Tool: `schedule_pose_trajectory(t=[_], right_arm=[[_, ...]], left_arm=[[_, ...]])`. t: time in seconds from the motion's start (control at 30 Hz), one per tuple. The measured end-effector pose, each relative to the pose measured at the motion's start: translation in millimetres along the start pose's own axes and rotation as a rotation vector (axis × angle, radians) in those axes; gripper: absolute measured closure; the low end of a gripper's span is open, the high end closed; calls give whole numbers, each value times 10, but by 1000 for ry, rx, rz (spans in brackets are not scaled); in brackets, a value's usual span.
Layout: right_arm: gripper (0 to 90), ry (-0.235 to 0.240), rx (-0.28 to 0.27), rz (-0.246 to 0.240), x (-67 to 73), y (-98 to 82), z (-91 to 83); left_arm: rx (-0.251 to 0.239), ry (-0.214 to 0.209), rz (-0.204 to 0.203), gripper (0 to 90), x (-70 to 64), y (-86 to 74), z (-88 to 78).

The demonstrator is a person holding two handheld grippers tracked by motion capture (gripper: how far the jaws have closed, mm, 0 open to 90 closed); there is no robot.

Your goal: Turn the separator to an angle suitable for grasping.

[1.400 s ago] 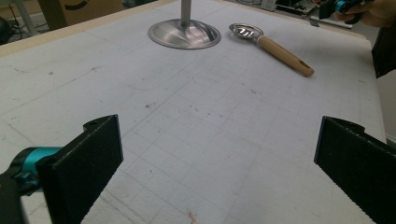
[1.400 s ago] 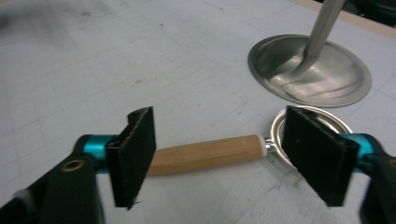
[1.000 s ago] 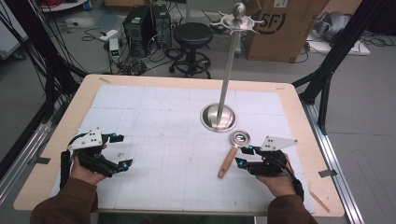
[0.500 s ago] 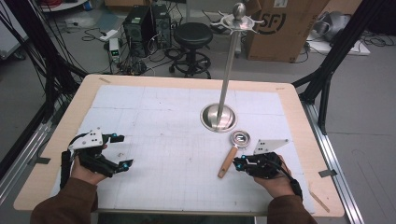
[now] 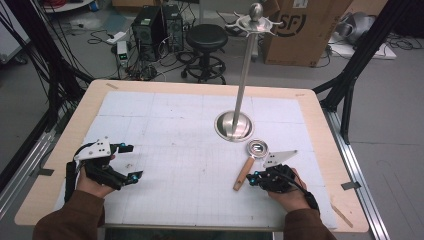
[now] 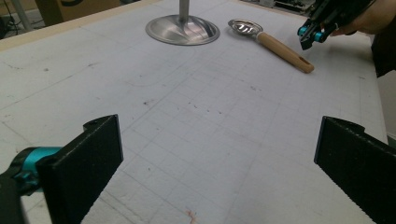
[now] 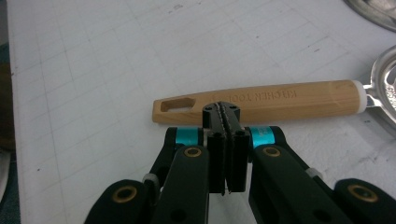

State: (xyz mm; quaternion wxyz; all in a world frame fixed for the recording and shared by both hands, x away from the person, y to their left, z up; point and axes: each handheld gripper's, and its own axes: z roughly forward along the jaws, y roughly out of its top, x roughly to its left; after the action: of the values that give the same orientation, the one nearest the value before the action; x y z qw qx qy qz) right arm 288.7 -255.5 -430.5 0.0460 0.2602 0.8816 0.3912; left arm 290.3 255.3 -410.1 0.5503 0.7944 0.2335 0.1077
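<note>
Your right tool (image 7: 223,112) has just clenched empty, tips beside the strainer (image 5: 251,161) handle lying near-right on the desk (image 5: 165,105) by the stand (image 5: 234,125), your left tool (image 5: 127,162) released and idle near-left, so nothing's grabbed yet, pickup still left.

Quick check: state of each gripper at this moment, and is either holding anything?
Left gripper: open, holding nothing.
Right gripper: shut, its jaws having just closed with nothing between them; tips sit right by the wooden-handled strainer, not gripping it.
</note>
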Motion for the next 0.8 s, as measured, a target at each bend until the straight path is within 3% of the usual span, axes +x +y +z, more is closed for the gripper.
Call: schedule_pose_trajectory(t=[0.37, 0.8], right_arm=[[895, -2, 50, -10, 23, 31, 136], [894, -25, 32, -13, 38, 123, 255]], left_arm=[[0, 1, -2, 17, 9, -1, 3], [-3, 0, -4, 17, 14, -3, 10]])
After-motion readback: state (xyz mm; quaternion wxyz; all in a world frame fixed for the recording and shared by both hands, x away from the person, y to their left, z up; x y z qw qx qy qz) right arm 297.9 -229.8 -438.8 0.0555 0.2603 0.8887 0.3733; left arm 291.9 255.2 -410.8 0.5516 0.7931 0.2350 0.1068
